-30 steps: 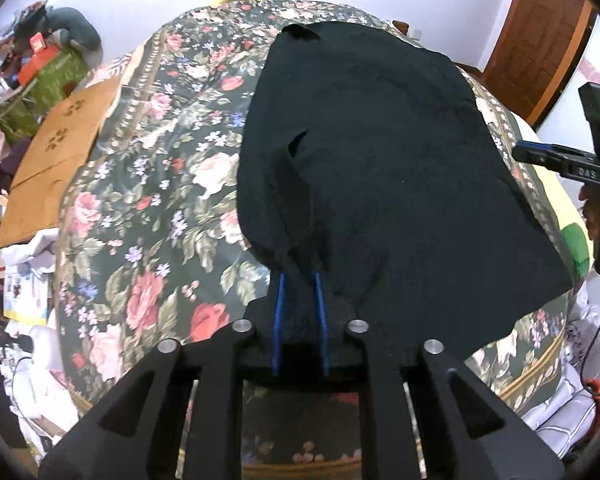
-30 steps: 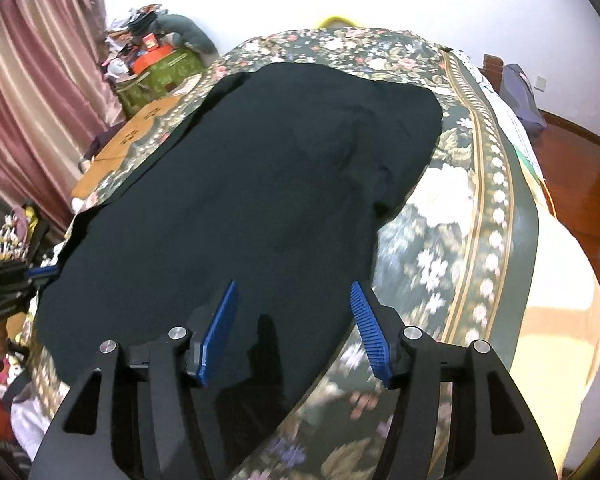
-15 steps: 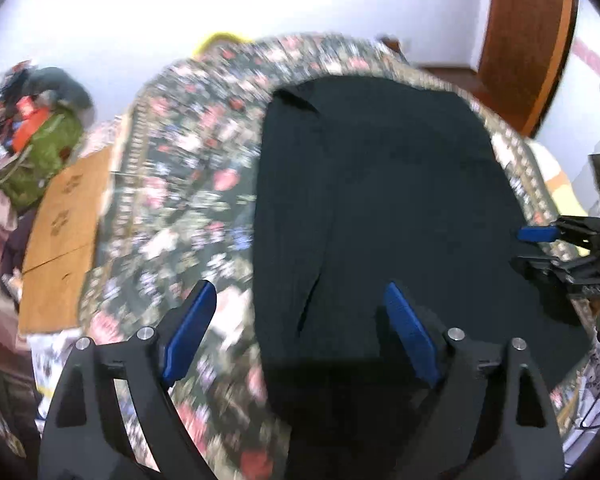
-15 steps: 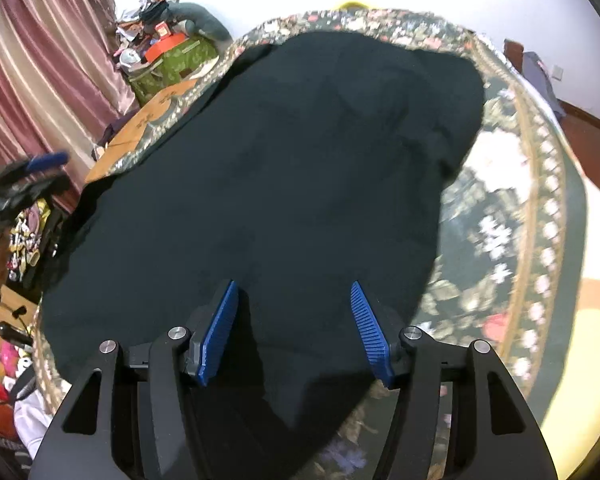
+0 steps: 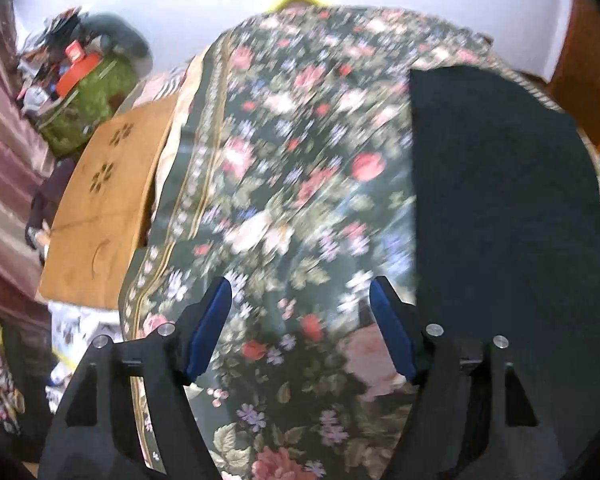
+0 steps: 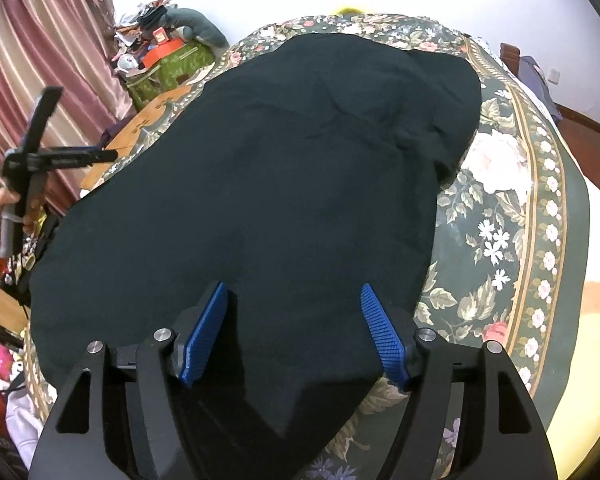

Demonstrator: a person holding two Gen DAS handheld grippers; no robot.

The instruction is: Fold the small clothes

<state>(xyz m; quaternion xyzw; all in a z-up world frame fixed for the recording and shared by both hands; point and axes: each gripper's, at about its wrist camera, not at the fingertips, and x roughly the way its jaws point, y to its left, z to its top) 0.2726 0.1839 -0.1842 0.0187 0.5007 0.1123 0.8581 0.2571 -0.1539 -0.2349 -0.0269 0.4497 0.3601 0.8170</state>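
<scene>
While the black garment [image 6: 260, 184] is spread on the floral bedspread [image 5: 284, 184], nothing is held between the closing left gripper [image 5: 300, 328] or the opening right gripper [image 6: 294, 332].

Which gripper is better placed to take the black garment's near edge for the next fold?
Probably the right gripper: its opening jaws straddle the black garment near its hem. The left gripper, jaws closing on nothing, is over the floral bedspread.
</scene>
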